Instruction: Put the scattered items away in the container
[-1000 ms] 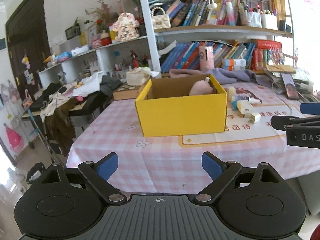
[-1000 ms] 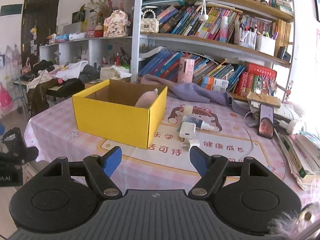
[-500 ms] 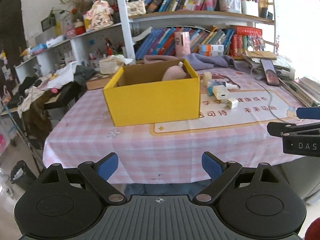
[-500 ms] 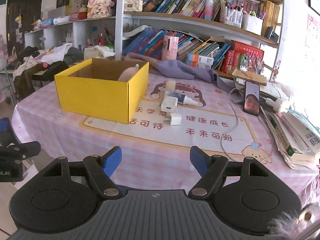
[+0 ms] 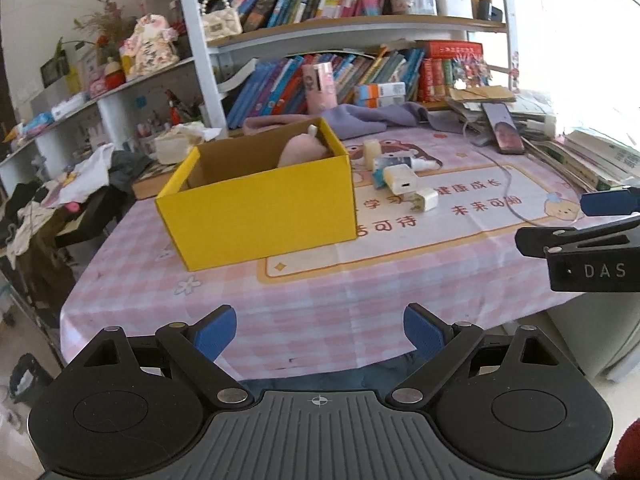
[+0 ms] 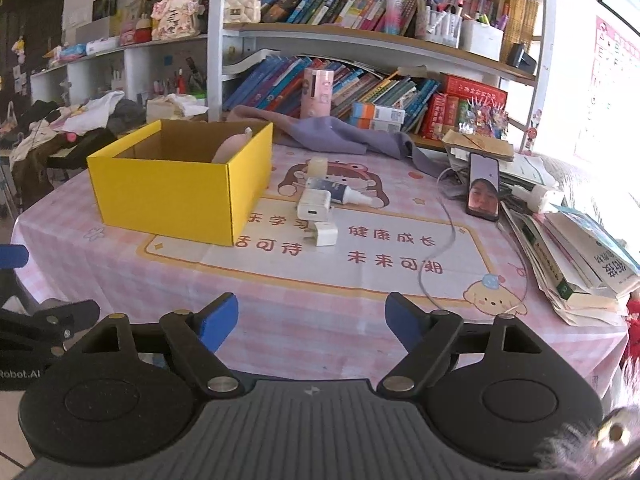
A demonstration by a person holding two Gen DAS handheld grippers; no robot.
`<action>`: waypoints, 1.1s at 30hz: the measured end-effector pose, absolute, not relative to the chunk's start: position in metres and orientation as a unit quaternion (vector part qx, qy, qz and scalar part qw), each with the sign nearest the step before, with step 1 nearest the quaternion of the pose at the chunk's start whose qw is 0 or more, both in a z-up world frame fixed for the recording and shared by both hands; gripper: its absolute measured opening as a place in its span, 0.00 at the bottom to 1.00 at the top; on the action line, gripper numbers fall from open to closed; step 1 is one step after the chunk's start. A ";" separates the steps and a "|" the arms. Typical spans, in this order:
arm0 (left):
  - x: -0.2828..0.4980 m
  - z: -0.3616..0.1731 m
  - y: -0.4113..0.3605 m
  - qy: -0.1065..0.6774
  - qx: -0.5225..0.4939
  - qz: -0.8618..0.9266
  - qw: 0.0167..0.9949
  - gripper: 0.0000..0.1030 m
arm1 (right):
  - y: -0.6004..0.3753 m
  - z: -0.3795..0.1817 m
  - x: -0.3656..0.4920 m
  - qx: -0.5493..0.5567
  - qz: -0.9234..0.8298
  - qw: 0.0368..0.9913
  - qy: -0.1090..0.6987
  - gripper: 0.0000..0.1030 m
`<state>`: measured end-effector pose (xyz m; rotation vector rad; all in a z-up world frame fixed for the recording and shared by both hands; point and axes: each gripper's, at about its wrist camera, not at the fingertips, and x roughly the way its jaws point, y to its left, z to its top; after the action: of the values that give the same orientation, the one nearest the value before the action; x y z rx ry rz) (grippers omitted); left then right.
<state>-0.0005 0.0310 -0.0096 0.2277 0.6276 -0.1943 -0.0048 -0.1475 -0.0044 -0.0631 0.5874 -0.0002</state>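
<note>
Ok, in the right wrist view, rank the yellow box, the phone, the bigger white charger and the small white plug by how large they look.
1. yellow box
2. phone
3. bigger white charger
4. small white plug

The charger and plug look close in size; the plug lies nearer the camera, so that order is unsure.

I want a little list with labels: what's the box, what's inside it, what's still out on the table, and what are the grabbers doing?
Container: open yellow cardboard box
Inside: pale pink soft item
Still out: large white charger block; small white plug cube; white-and-blue tube; cream cylinder
Left hand-held gripper: open, empty
Right hand-held gripper: opening, empty
</note>
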 end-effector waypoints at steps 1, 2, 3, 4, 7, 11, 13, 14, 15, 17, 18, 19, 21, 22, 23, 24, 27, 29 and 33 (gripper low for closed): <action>0.000 -0.009 0.029 0.307 0.114 -0.099 0.940 0.90 | -0.148 -0.005 -0.004 -0.030 -0.001 0.957 0.290 0.79; 0.001 -0.009 0.027 0.305 0.116 -0.104 0.939 0.90 | -0.149 -0.005 -0.004 -0.029 -0.001 0.956 0.290 0.79; 0.001 -0.009 0.024 0.303 0.118 -0.108 0.939 0.90 | -0.149 -0.006 -0.003 -0.029 0.000 0.956 0.291 0.80; 0.001 -0.009 0.022 0.301 0.118 -0.114 0.939 0.90 | -0.149 -0.006 -0.003 -0.030 0.000 0.956 0.292 0.80; 0.005 -0.010 0.015 0.303 0.117 -0.133 0.936 0.90 | -0.154 -0.005 -0.002 -0.031 -0.001 0.957 0.290 0.82; 0.009 -0.011 0.003 0.300 0.124 -0.150 0.934 0.90 | -0.163 -0.005 0.001 -0.028 -0.011 0.956 0.292 0.83; 0.011 -0.012 -0.002 0.299 0.126 -0.154 0.933 0.90 | -0.169 -0.006 0.003 -0.023 -0.017 0.955 0.295 0.83; 0.012 -0.012 -0.003 0.298 0.126 -0.155 0.933 0.90 | -0.172 -0.007 0.005 -0.021 -0.020 0.955 0.297 0.83; 0.014 -0.012 -0.005 0.299 0.125 -0.156 0.933 0.90 | -0.174 -0.007 0.007 -0.020 -0.022 0.954 0.297 0.83; 0.018 -0.014 -0.008 0.302 0.122 -0.157 0.932 0.90 | -0.177 -0.008 0.009 -0.023 -0.021 0.954 0.297 0.83; 0.020 -0.015 -0.010 0.304 0.120 -0.158 0.932 0.90 | -0.178 -0.008 0.010 -0.025 -0.020 0.954 0.298 0.83; 0.021 -0.015 -0.012 0.306 0.120 -0.161 0.931 0.90 | -0.180 -0.009 0.011 -0.026 -0.019 0.954 0.299 0.83; 0.024 -0.017 -0.016 0.305 0.121 -0.168 0.930 0.90 | -0.182 -0.009 0.014 -0.028 -0.018 0.953 0.301 0.83; 0.026 -0.017 -0.019 0.305 0.121 -0.171 0.929 0.90 | -0.184 -0.009 0.015 -0.029 -0.020 0.953 0.301 0.83; 0.028 -0.017 -0.021 0.304 0.122 -0.174 0.929 0.90 | -0.186 -0.010 0.016 -0.030 -0.023 0.953 0.300 0.84; 0.030 -0.017 -0.024 0.303 0.121 -0.177 0.929 0.90 | -0.188 -0.010 0.018 -0.030 -0.024 0.953 0.301 0.84; 0.037 -0.017 -0.031 0.299 0.121 -0.184 0.928 0.90 | -0.194 -0.010 0.026 -0.031 -0.029 0.952 0.303 0.86; 0.042 -0.017 -0.035 0.297 0.123 -0.187 0.928 0.90 | -0.198 -0.008 0.032 -0.032 -0.032 0.953 0.300 0.89; 0.055 -0.019 -0.046 0.295 0.126 -0.196 0.927 0.90 | -0.206 -0.008 0.044 -0.038 -0.047 0.952 0.300 0.91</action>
<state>0.0545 -0.0459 -0.0189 0.2578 0.6058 -0.4010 0.0441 -0.2061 -0.0085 -0.0776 0.6098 -0.0954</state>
